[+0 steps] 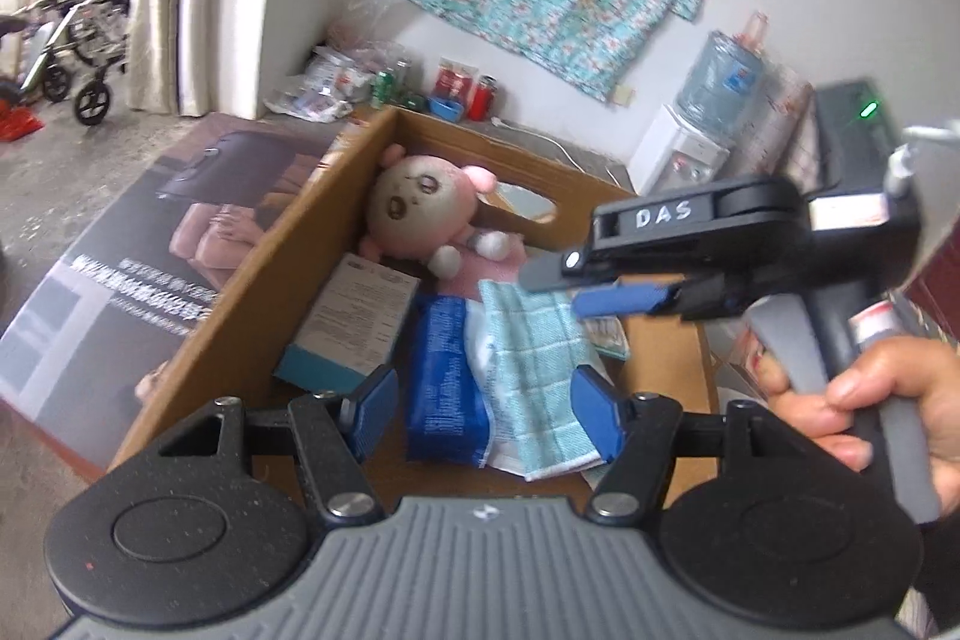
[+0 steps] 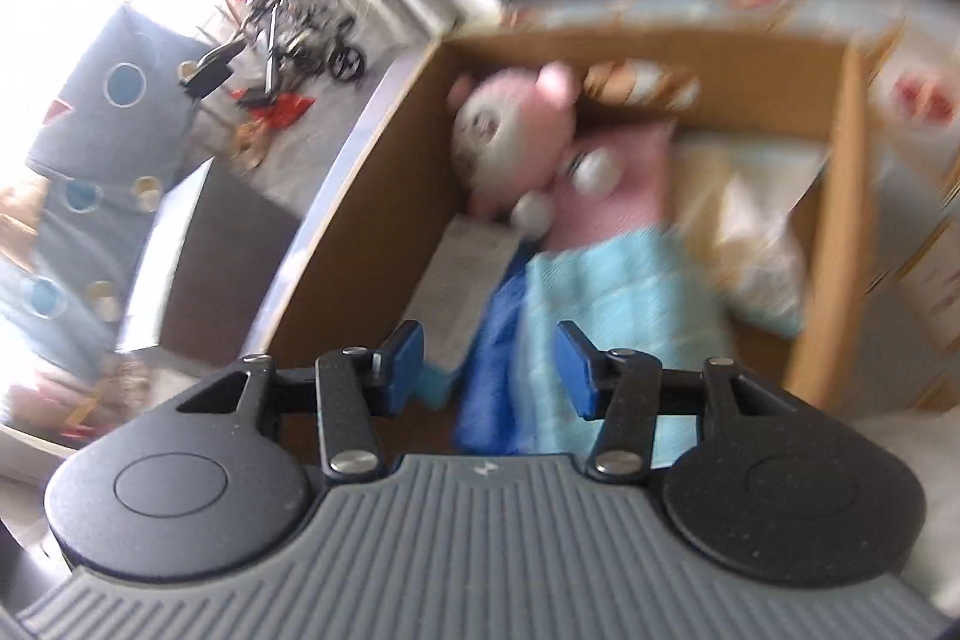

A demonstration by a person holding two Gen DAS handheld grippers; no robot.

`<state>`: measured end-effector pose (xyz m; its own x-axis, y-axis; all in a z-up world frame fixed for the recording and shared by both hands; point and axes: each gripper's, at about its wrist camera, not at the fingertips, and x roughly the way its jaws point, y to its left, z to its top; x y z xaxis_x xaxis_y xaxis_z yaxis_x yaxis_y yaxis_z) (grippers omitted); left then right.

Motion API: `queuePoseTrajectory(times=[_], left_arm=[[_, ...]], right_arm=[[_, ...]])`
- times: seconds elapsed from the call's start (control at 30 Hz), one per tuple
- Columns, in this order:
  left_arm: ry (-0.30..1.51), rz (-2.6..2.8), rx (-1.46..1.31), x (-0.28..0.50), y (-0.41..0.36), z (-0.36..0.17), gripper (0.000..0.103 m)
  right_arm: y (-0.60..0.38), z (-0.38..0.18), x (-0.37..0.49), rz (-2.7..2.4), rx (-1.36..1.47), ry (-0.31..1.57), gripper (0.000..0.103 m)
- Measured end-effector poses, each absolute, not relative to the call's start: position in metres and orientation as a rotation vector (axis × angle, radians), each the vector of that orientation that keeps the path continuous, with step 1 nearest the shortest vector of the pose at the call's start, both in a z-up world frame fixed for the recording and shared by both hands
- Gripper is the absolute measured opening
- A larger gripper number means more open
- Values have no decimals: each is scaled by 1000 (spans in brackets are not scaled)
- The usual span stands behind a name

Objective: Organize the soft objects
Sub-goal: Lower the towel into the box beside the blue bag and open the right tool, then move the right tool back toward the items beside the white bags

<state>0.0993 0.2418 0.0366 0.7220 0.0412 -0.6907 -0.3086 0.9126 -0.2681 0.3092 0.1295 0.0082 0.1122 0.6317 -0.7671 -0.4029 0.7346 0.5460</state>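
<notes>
Blurred pink plush toy (image 2: pixel 516 142) in cardboard box (image 2: pixel 834 232)

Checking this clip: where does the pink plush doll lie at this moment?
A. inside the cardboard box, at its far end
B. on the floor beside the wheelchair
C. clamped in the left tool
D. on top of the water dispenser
A: the pink plush doll rests inside the cardboard box, at the far end beyond the blue packet and teal cloth.

Below and ahead of the left gripper (image 1: pixel 483 409), the cardboard box (image 1: pixel 252 334) is lying open-topped, its floor crowded: plush toy (image 1: pixel 420 208), blue packet (image 1: pixel 444 376), teal cloth (image 1: pixel 534 358). The right gripper (image 1: pixel 558 289) is crossing above the box's right side, narrowing the way in.
</notes>
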Motion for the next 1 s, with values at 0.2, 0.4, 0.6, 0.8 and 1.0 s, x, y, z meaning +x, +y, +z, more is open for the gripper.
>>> queuePoseTrajectory(times=[0.2,0.4,0.6,0.8,1.0], left_arm=[[724,275,-422,70,264,39,66],[717,314,-450,57,283,41,66],[715,309,-455,52,287,40,67],[714,312,-452,39,284,43,68],[704,322,-442,30,280,49,69]], right_arm=[[162,-39,327,697,234,1421,63],[176,-36,332,606,124,1398,66],[182,-35,330,555,56,1388,66],[178,-31,330,513,20,1364,67],[158,-5,322,536,77,1290,78]])
